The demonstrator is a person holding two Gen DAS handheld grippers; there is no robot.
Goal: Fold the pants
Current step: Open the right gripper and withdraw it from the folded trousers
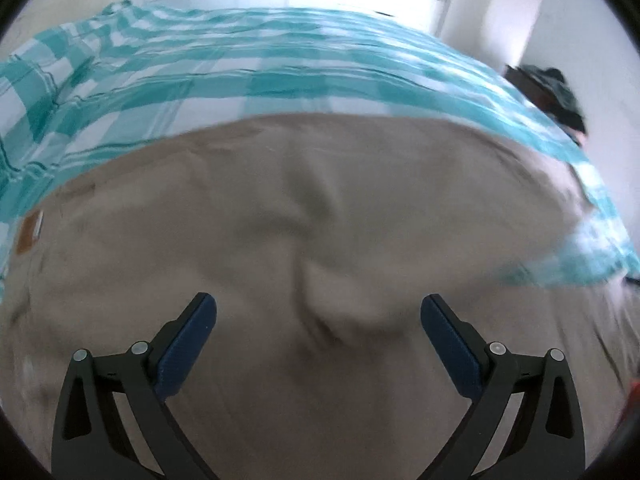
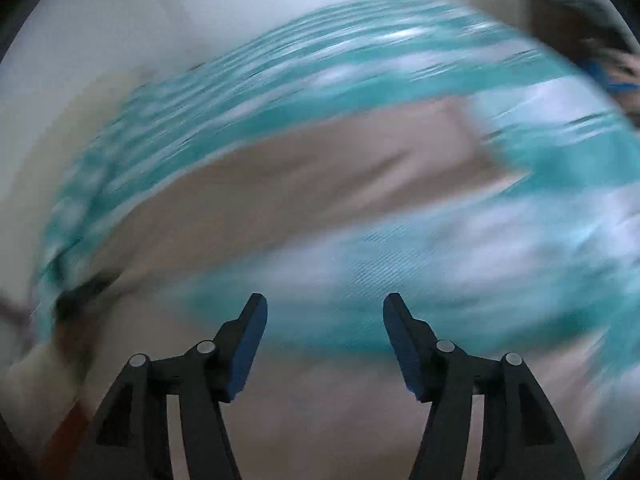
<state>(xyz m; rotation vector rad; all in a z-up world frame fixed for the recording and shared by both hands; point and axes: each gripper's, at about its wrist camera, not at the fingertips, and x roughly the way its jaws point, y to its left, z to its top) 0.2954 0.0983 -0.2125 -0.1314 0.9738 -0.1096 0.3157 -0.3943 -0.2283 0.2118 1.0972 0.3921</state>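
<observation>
- The left tool (image 1: pixel 318 316) sits nearest in its own view, its two blue-padded fingers (image 1: pixel 188 344) spread wide with nothing between them, hanging just above beige cloth.
- That cloth is the pants (image 1: pixel 312 216), lying spread on the bed and filling the lower and middle part of the left view; a soft crease bunches up between the fingers, and a small brown label (image 1: pixel 30 230) shows at the cloth's left edge.
- Beyond the pants the bed's teal-and-white checked cover (image 1: pixel 248 64) stretches away to a bright white wall and doors.
- At the far right of that view a dark heap (image 1: pixel 560 92) rests off the bed's edge; what it is cannot be told.
- The right tool (image 2: pixel 325 312) is also spread, its pads holding nothing, with only the bed below them.
- The right view is heavily blurred: beige cloth lies near the bottom edge, then the checked cover, then a long band of the pants (image 2: pixel 320 160) running across the middle, well ahead of the fingertips.
</observation>
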